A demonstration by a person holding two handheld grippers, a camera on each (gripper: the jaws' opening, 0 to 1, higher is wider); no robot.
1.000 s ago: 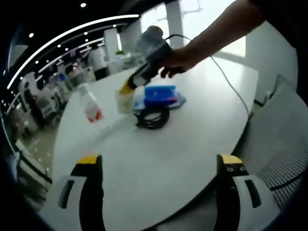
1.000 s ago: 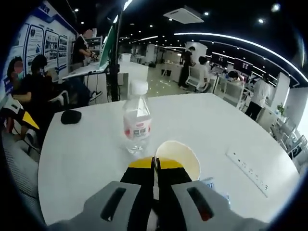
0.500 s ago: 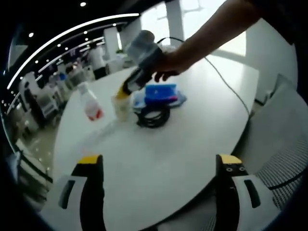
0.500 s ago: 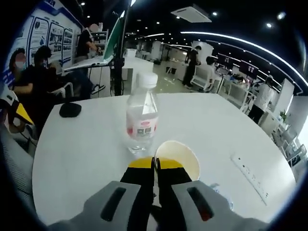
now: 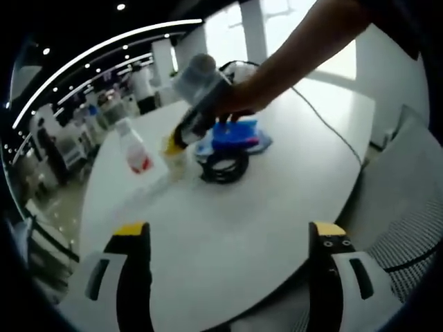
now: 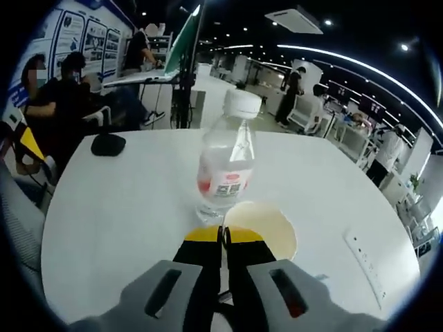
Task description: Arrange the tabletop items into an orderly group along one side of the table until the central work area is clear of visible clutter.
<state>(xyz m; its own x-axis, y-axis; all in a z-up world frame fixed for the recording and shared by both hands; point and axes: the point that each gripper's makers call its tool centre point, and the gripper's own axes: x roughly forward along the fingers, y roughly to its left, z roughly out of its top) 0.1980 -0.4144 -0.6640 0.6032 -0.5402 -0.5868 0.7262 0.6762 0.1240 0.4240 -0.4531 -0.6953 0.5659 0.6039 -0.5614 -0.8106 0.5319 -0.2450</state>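
In the right gripper view my right gripper (image 6: 222, 238) is shut on the near rim of a cream paper cup (image 6: 266, 228). The cup stands just short of a clear water bottle (image 6: 228, 166) with a red label and white cap. In the left gripper view the right gripper (image 5: 173, 144), held by a person's arm, grips the cup (image 5: 177, 160) beside the bottle (image 5: 136, 149). Behind the cup lie a black cable coil (image 5: 225, 166) and a blue pack (image 5: 235, 133). My left gripper (image 5: 228, 238) hangs open over the near table edge, with nothing between its jaws.
The round white table (image 6: 118, 214) carries a black pouch-like item (image 6: 109, 144) at its far left and a white power strip (image 6: 363, 256) at the right. People sit at desks beyond it. A grey chair (image 5: 408, 207) stands by the table's near right edge.
The right gripper has carried the cup closer to the bottle, leftward in the left gripper view. The bottle looms larger in the right gripper view. The left gripper has stayed put.
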